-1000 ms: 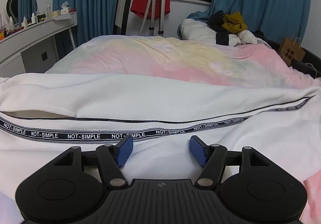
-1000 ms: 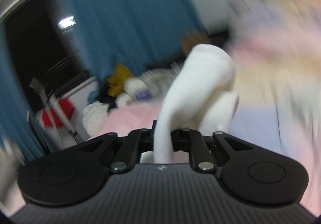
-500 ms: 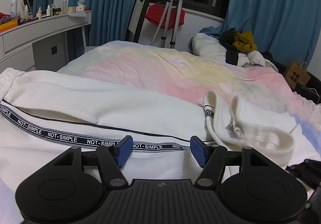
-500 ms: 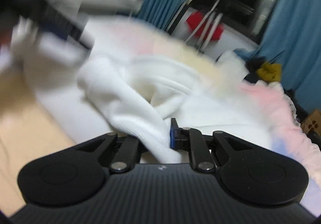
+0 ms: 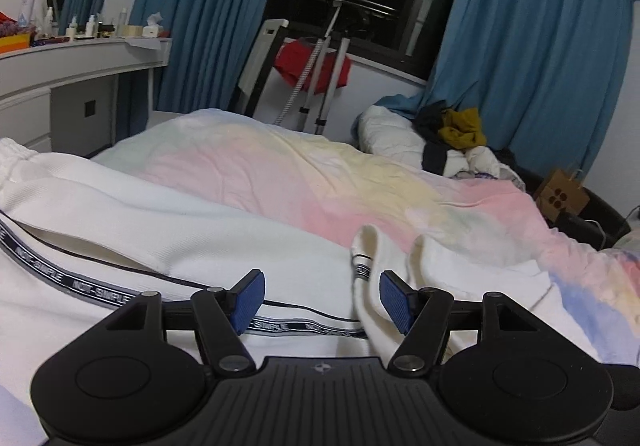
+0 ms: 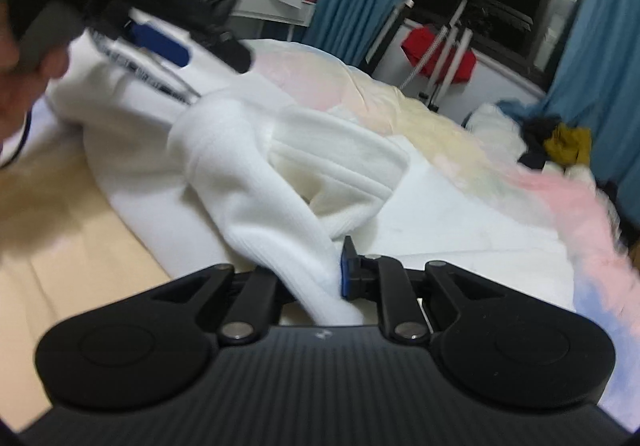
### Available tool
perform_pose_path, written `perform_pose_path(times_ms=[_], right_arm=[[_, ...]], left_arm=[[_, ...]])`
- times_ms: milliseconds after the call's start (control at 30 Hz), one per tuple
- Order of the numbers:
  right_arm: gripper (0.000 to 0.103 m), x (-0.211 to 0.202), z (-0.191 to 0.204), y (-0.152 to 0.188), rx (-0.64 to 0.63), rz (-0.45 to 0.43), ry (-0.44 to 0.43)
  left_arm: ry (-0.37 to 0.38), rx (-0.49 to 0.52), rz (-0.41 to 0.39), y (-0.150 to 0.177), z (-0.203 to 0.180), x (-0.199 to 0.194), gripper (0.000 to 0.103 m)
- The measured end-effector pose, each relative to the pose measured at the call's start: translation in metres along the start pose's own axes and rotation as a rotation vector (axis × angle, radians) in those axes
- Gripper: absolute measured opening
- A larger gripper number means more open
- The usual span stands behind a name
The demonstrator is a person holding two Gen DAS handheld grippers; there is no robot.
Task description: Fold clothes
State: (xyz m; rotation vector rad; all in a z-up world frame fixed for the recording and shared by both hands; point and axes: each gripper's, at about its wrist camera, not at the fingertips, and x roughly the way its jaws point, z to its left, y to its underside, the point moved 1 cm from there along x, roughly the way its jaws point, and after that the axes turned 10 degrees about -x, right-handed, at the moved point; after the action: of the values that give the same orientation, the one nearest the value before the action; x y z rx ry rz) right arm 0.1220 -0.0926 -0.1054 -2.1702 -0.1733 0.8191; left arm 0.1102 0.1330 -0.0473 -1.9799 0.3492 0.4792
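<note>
left gripper (image 5: 320,296): jaws spread wide, blue pads (image 5: 249,297) apart, nothing between them; hovers low over the white trousers, the taped seam running under the gap.
right gripper (image 6: 310,278): jaws pressed together on a thick fold of the trousers' leg end; only the right blue pad edge shows, the left one is hidden by cloth.
white trousers (image 5: 168,230): ribbed white knit, laid across the near part of the bed; long leg runs sideways across the left wrist view, with the gathered waistband at the far left edge.
side tape (image 5: 92,288): black-and-grey strip printed NOT-SIMPLE, runs along the leg toward the left gripper.
folded-over leg end (image 6: 280,182): lifted and bunched, doubled back on the rest of the trousers; in the left wrist view it rises just right of the left gripper's right pad, touching or nearly touching, can't tell.
bed (image 5: 304,174): pastel pink, yellow, pale blue cover, bare behind the trousers.
clothes pile (image 5: 452,134): dark, mustard and white items at the bed's far right corner.
curtains (image 5: 532,46): blue, on both sides of a dark window beyond the bed.
red item (image 5: 312,64): on a stand with white poles, beyond the bed's far edge, below the window.
dressing table (image 5: 76,62): white, left of the bed, bottles and tissue box on top.
paper bag (image 5: 562,198): brown, right of the bed.
right wrist view: blurred at left; left gripper and a hand (image 6: 28,74) show there, over the trousers.
</note>
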Motion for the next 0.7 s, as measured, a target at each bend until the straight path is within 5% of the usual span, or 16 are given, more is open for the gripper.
perform_pose_path(times_ms=[133,200,333,567,700], right_arm=[[0.021,-0.017,-0.007,-0.01,0.014,-0.042,0.012],[0.04,-0.028,-0.011,-0.015,0.024,-0.059,-0.014],[0.061,-0.055,-0.016,-0.02,0.098,-0.118,-0.135],[0.061,-0.051,-0.055,-0.008,0.386,-0.133,-0.136],[0.06,-0.023,-0.045,-0.005,0.322,-0.056,-0.193]], left_arm=[[0.04,-0.006,0.002,0.003,-0.001,-0.001,0.066],[0.061,-0.01,0.003,0.005,-0.002,-0.002,0.066],[0.055,-0.017,-0.007,0.006,-0.002,-0.004,0.066],[0.057,-0.052,0.009,0.005,0.004,0.0,0.066],[0.147,-0.102,0.055,0.0,0.002,0.002,0.066]])
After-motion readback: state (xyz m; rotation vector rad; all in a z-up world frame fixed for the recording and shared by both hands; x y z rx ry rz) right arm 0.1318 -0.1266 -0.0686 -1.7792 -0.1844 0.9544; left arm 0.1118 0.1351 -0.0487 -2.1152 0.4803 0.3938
